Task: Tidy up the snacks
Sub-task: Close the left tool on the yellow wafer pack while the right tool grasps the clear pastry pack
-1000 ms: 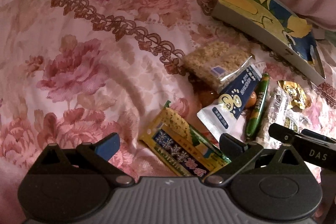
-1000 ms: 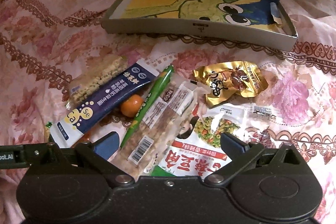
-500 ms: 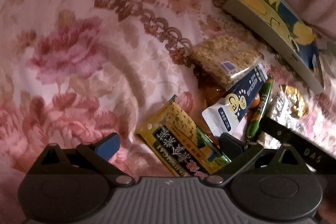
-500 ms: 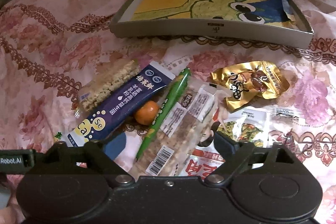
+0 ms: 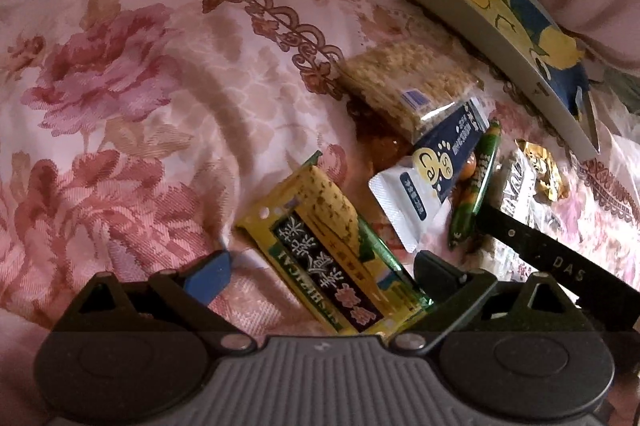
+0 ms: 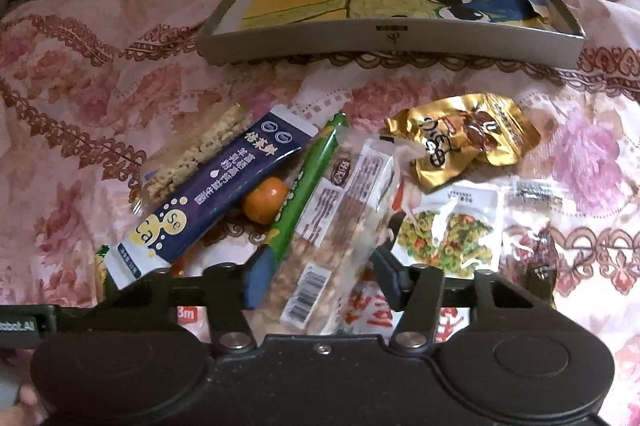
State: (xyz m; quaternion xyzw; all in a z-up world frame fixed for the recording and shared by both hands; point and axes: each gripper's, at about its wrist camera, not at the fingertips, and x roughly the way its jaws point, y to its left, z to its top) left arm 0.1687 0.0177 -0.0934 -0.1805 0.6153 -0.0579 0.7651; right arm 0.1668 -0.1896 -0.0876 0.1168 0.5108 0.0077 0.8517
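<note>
Two grippers over snack pile on floral bedspread (image 6: 80, 106). Right gripper (image 6: 320, 266) jaws closing around clear nut bar packet (image 6: 332, 226), presumably bound for tray (image 6: 392, 44). Left gripper (image 5: 320, 268) spread, straddling yellow cracker packet (image 5: 320, 246).

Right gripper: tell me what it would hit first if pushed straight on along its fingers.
Most likely the clear packet of nut bars, which already lies between the closing fingers of the right gripper. The green stick runs close beside it; depth is hard to judge.
</note>
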